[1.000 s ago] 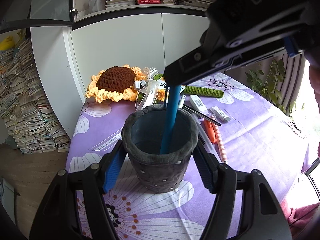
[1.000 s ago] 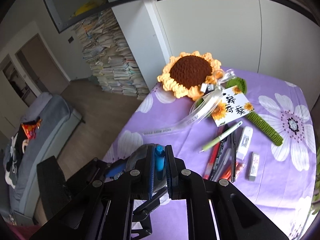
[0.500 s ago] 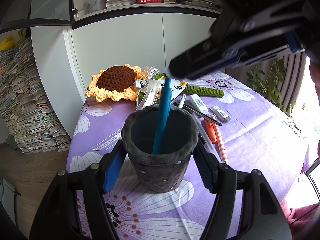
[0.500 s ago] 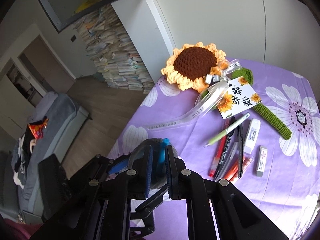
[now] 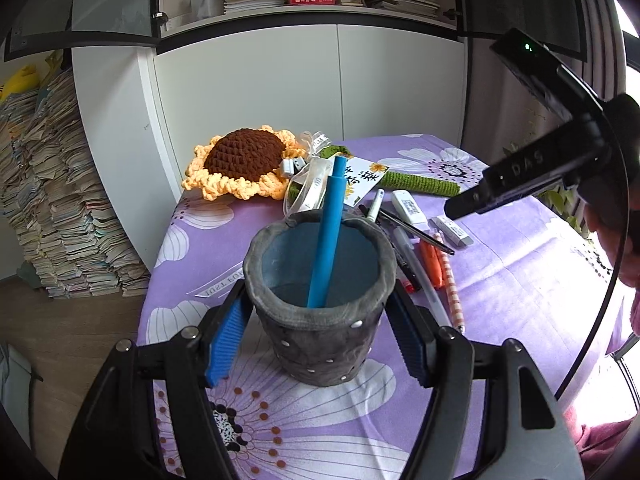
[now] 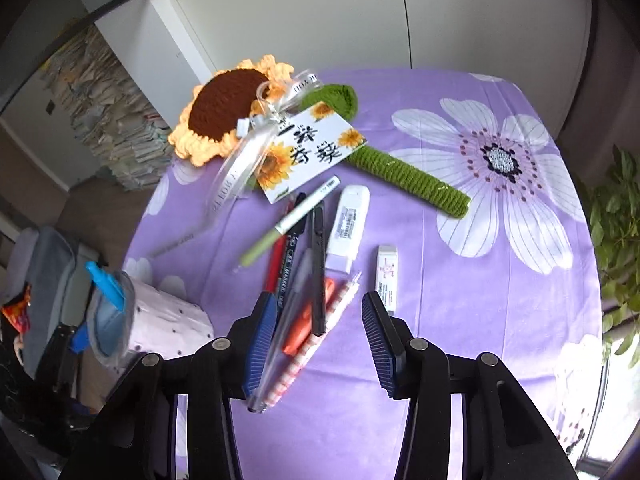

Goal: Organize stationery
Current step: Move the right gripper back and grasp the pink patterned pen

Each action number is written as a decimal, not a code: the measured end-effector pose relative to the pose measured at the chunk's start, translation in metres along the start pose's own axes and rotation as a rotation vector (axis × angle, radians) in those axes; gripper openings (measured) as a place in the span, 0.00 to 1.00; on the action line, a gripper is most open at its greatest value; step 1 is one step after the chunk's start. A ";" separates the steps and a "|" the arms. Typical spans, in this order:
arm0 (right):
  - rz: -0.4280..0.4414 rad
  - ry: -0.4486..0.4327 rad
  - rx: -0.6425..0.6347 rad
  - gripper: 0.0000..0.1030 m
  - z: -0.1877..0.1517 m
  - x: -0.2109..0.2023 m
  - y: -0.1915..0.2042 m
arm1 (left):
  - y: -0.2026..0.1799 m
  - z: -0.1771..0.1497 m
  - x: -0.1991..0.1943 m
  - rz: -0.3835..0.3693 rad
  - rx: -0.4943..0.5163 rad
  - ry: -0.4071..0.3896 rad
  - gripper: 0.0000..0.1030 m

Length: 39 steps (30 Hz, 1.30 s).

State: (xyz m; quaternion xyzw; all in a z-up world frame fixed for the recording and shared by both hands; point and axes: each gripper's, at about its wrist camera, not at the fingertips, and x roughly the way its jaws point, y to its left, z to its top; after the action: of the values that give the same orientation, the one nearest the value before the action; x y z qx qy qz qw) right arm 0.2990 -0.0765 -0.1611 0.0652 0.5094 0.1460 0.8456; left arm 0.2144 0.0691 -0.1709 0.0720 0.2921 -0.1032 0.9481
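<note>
The left tongs clamp the grey felt pen holder by its sides, both blue pads pressed against its wall, keeping it upright on the purple flowered surface. One blue pen already stands inside, leaning toward the far rim.

The right tongs hang over the loose pile of stationery with their jaws opening and nothing pressed between the pads. Directly under and just ahead of them lies the bundle: a clear pen, a striped pencil, an orange marker, a black pen, a black marker, a red pen and a green-and-white pen. A correction tape and an eraser lie just to the right of the bundle.

The pens' long axes run roughly away from the tongs, tilted slightly, so they lie almost along the fingers instead of across the gap. A clean pinch likely needs the wrist rolled so the pads close across a barrel. The right hand is clearly the nearer one; the holder sits to its left, near the pile, with the left tongs occupied. The pens overlap, so closing on the heap could catch two at once.
</note>
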 end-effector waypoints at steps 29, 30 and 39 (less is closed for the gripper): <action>-0.013 0.139 0.018 0.46 -0.025 0.037 -0.001 | 0.008 -0.001 0.003 0.019 -0.012 0.000 0.65; -0.019 0.145 0.011 0.46 -0.026 0.039 0.001 | 0.008 -0.001 0.003 0.019 -0.011 0.000 0.66; -0.081 0.154 -0.098 0.16 -0.039 0.047 0.012 | 0.010 -0.001 0.003 0.014 -0.022 0.005 0.66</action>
State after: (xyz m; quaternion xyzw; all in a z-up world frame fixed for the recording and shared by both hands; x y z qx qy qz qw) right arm 0.2826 -0.0517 -0.2158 -0.0082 0.5675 0.1408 0.8112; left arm 0.2186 0.0788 -0.1721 0.0641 0.2949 -0.0932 0.9488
